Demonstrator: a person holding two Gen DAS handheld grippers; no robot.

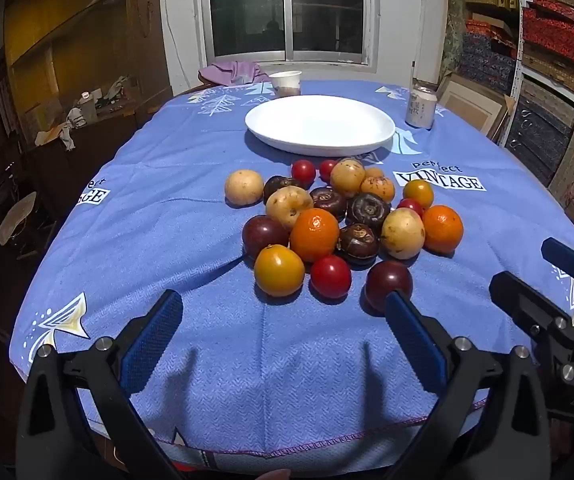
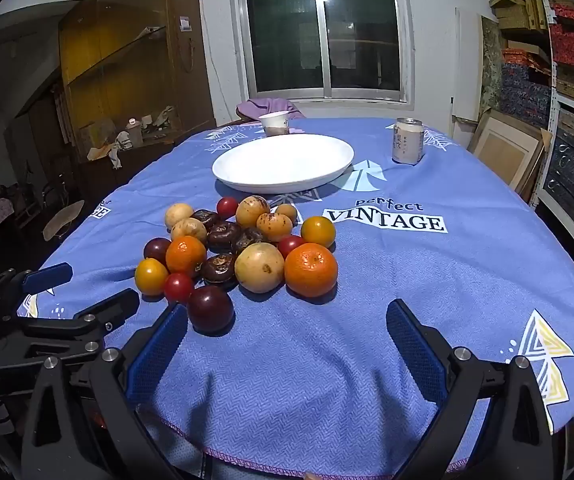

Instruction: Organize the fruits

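A pile of mixed fruits (image 1: 339,220) lies in the middle of the blue tablecloth: oranges, red and yellow tomatoes, dark plums, brown chestnut-like fruits and pale yellow fruits. It also shows in the right wrist view (image 2: 243,248). An empty white plate (image 1: 321,124) (image 2: 283,162) stands behind the pile. My left gripper (image 1: 287,316) is open and empty, just short of the pile; a dark plum (image 1: 389,282) sits by its right finger. My right gripper (image 2: 287,328) is open and empty; the same plum (image 2: 210,308) lies by its left finger.
A drinks can (image 1: 421,106) (image 2: 408,141) stands at the back right and a paper cup (image 1: 285,82) (image 2: 274,123) behind the plate. The table's near edge (image 1: 287,450) lies under the grippers. Each gripper shows beside the other, the right one (image 1: 547,280) and the left one (image 2: 83,292).
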